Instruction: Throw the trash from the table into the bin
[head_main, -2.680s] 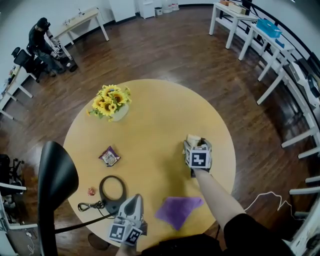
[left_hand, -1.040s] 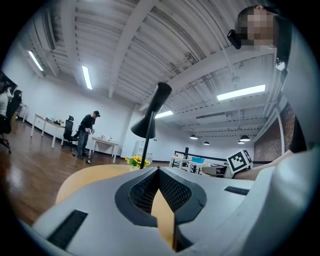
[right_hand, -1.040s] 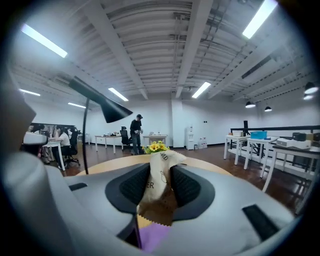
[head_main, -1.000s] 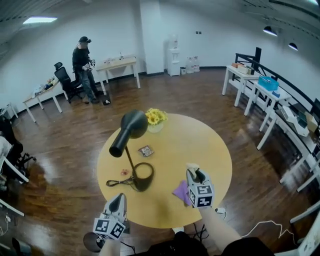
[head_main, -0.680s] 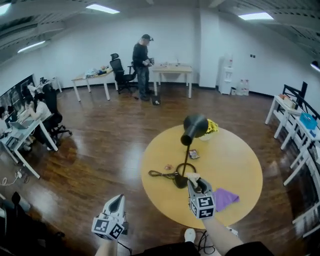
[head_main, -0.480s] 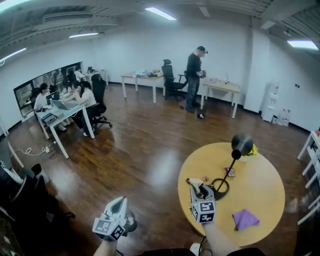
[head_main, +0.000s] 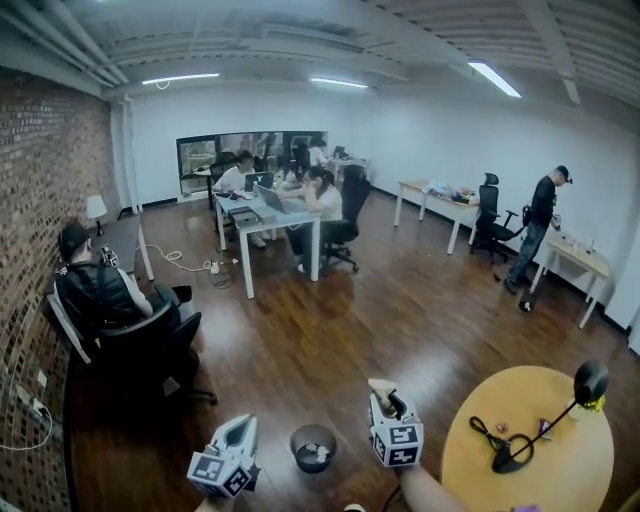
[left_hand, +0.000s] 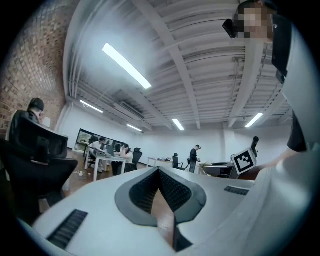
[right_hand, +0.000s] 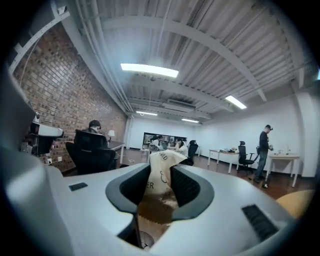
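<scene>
My right gripper (head_main: 381, 392) is shut on a crumpled cream paper wrapper (head_main: 379, 386), which stands up between the pads in the right gripper view as the printed wrapper (right_hand: 159, 186). A round black bin (head_main: 313, 447) with some trash in it stands on the wood floor, low between my two grippers. My left gripper (head_main: 243, 426) is shut and holds nothing; in its own view the left gripper (left_hand: 159, 173) has its pads together. The yellow round table (head_main: 560, 455) lies at the lower right, with small bits of trash (head_main: 501, 428) beside the black lamp (head_main: 590, 381).
A seated person in a black office chair (head_main: 135, 335) is at the left by the brick wall (head_main: 45, 200). Desks with seated people (head_main: 268, 205) stand further back. A standing person (head_main: 540, 215) is at the far right by more desks.
The view has swung left from the table to the open office floor. The table has slid to the lower right, and the bin has come into view between the grippers. The wrapper stays in the right gripper.
</scene>
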